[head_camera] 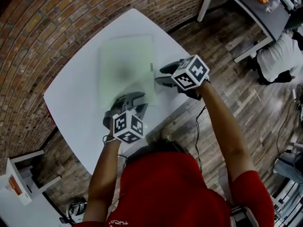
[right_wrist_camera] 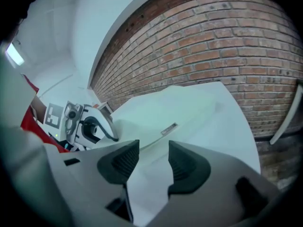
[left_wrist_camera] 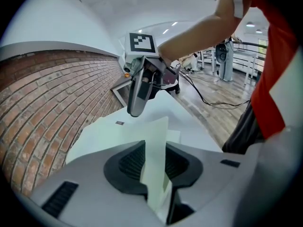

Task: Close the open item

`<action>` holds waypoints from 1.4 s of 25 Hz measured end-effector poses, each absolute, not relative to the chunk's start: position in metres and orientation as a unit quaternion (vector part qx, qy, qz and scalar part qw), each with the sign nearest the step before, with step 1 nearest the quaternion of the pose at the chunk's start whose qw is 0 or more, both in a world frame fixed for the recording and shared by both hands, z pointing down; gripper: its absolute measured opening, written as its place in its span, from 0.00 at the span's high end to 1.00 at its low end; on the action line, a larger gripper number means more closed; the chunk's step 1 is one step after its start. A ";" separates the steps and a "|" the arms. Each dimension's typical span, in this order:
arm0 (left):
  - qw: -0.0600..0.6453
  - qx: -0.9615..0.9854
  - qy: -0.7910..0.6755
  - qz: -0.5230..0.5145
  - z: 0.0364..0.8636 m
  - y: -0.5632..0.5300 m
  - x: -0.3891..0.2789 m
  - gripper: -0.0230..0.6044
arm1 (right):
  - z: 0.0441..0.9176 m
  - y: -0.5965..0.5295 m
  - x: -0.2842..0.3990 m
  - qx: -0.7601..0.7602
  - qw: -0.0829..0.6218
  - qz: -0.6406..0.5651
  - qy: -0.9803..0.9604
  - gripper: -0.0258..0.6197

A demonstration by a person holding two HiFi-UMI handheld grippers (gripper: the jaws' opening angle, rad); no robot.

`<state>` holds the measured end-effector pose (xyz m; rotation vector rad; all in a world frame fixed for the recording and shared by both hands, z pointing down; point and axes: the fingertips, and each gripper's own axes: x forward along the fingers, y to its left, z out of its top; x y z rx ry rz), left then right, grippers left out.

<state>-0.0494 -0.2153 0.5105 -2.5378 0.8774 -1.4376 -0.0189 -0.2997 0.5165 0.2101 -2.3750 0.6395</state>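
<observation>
A pale green flat folder (head_camera: 125, 63) lies on the white table (head_camera: 75, 117), its long axis running away from the person toward the brick wall (head_camera: 57, 27). The left gripper (head_camera: 137, 100) pinches the folder's lifted near corner. The right gripper (head_camera: 163, 74), jaws spread and empty, sits at the folder's right edge.

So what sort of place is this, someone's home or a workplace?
Most likely a lab or workshop, not a home. A bare brick wall backs a plain white table, a cable trails over the wooden floor, and a grey workbench with equipment on it stands nearby.
</observation>
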 end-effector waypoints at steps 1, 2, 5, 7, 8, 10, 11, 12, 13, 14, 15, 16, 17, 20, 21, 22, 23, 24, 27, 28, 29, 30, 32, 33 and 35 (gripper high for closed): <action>0.048 -0.832 0.286 -0.473 0.511 -0.215 -0.049 0.81 | 0.514 -0.307 -0.019 0.103 0.319 0.247 -0.909 0.68; 0.048 -0.832 0.283 -0.474 0.511 -0.215 -0.049 0.81 | 0.511 -0.316 -0.020 0.127 0.306 0.251 -0.910 0.68; 0.047 -0.833 0.280 -0.475 0.511 -0.214 -0.048 0.81 | 0.506 -0.340 -0.025 0.208 0.259 0.269 -0.904 0.68; 0.047 -0.833 0.281 -0.474 0.511 -0.214 -0.048 0.81 | 0.510 -0.353 -0.028 0.255 0.242 0.278 -0.894 0.68; 0.047 -0.833 0.281 -0.474 0.511 -0.214 -0.048 0.81 | 0.514 -0.358 -0.030 0.272 0.241 0.280 -0.888 0.68; 0.049 -0.832 0.280 -0.476 0.511 -0.213 -0.049 0.81 | 0.520 -0.363 -0.034 0.296 0.241 0.285 -0.879 0.68; 0.050 -0.831 0.279 -0.478 0.510 -0.213 -0.049 0.81 | 0.522 -0.365 -0.036 0.303 0.240 0.287 -0.876 0.68; 0.052 -0.831 0.278 -0.480 0.510 -0.213 -0.049 0.81 | 0.523 -0.366 -0.038 0.309 0.239 0.289 -0.874 0.68; 0.053 -0.830 0.277 -0.481 0.510 -0.213 -0.048 0.81 | 0.524 -0.368 -0.040 0.313 0.238 0.290 -0.873 0.68; 0.055 -0.829 0.276 -0.482 0.510 -0.213 -0.048 0.81 | 0.525 -0.369 -0.042 0.315 0.237 0.291 -0.872 0.68; 0.056 -0.829 0.276 -0.484 0.510 -0.213 -0.048 0.81 | 0.525 -0.369 -0.043 0.316 0.236 0.291 -0.871 0.68; 0.056 -0.828 0.275 -0.485 0.510 -0.213 -0.048 0.80 | 0.526 -0.370 -0.044 0.317 0.237 0.292 -0.871 0.68; 0.057 -0.828 0.274 -0.486 0.511 -0.214 -0.048 0.80 | 0.527 -0.371 -0.045 0.317 0.237 0.291 -0.871 0.68; 0.061 -0.828 0.270 -0.488 0.511 -0.215 -0.049 0.80 | 0.528 -0.372 -0.045 0.318 0.247 0.281 -0.871 0.67; 0.063 -0.828 0.269 -0.488 0.510 -0.215 -0.049 0.80 | 0.528 -0.372 -0.045 0.319 0.252 0.277 -0.871 0.67; 0.065 -0.828 0.269 -0.488 0.510 -0.214 -0.049 0.79 | 0.528 -0.372 -0.045 0.321 0.256 0.274 -0.870 0.66; 0.067 -0.829 0.269 -0.487 0.509 -0.214 -0.049 0.79 | 0.528 -0.372 -0.045 0.322 0.260 0.272 -0.869 0.66; 0.069 -0.829 0.269 -0.485 0.508 -0.214 -0.049 0.77 | 0.528 -0.371 -0.045 0.323 0.263 0.269 -0.868 0.66; 0.072 -0.831 0.270 -0.481 0.506 -0.212 -0.048 0.74 | 0.527 -0.372 -0.045 0.325 0.266 0.258 -0.870 0.66; 0.073 -0.831 0.270 -0.481 0.507 -0.211 -0.048 0.73 | 0.527 -0.372 -0.045 0.325 0.264 0.258 -0.871 0.66; 0.074 -0.831 0.268 -0.482 0.507 -0.210 -0.047 0.73 | 0.527 -0.372 -0.044 0.325 0.261 0.259 -0.871 0.66; 0.076 -0.831 0.265 -0.483 0.507 -0.208 -0.046 0.72 | 0.528 -0.372 -0.044 0.325 0.258 0.261 -0.872 0.66; 0.079 -0.833 0.257 -0.483 0.507 -0.203 -0.043 0.69 | 0.528 -0.371 -0.044 0.324 0.253 0.264 -0.872 0.66; 0.079 -0.835 0.255 -0.481 0.506 -0.201 -0.041 0.67 | 0.528 -0.372 -0.044 0.324 0.253 0.263 -0.873 0.66; 0.077 -0.839 0.257 -0.473 0.504 -0.198 -0.038 0.67 | 0.528 -0.372 -0.044 0.324 0.253 0.261 -0.874 0.66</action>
